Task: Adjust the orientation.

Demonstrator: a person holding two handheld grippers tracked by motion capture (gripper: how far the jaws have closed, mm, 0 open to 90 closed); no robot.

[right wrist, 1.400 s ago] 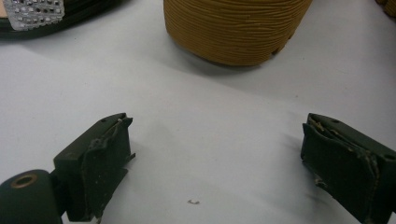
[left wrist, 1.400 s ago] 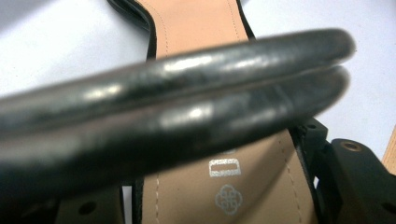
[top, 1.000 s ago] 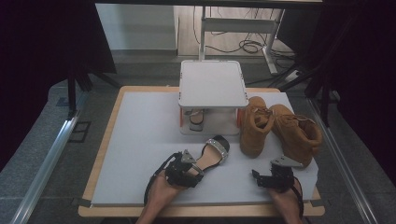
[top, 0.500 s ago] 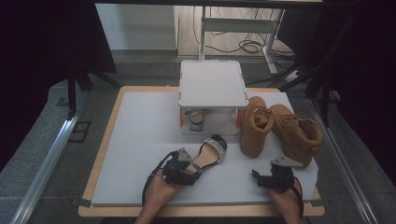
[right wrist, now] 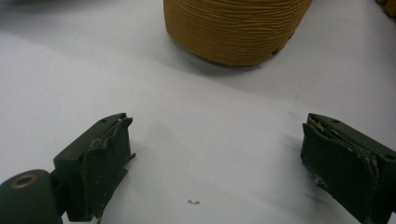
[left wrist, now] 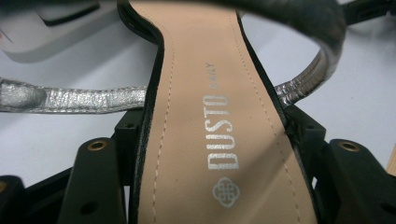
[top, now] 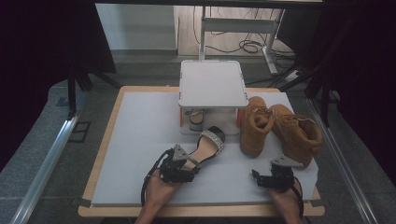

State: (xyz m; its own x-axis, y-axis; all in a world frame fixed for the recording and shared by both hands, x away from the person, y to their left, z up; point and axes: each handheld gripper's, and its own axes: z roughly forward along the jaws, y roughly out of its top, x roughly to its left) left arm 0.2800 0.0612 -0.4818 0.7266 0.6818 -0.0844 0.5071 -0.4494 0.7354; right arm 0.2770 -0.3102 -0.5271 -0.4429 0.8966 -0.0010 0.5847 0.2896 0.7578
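Jaws of the left gripper (top: 189, 161) clamp the black-edged tan-insole sandal with silver straps (top: 205, 147), apparently mid-carry. Right gripper (right wrist: 215, 161) rests with jaws apart near the tan suede boots (top: 280, 128). Next probably comes placing the sandal down level.

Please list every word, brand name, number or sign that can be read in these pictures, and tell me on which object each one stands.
"DUSTO": silver print on the tan insole of the sandal, which the left claw grips.
Small word beside it: too blurred to read.
Knot-shaped emblem below the brand: a sign, no letters.
Tan boots, white box: no readable text.
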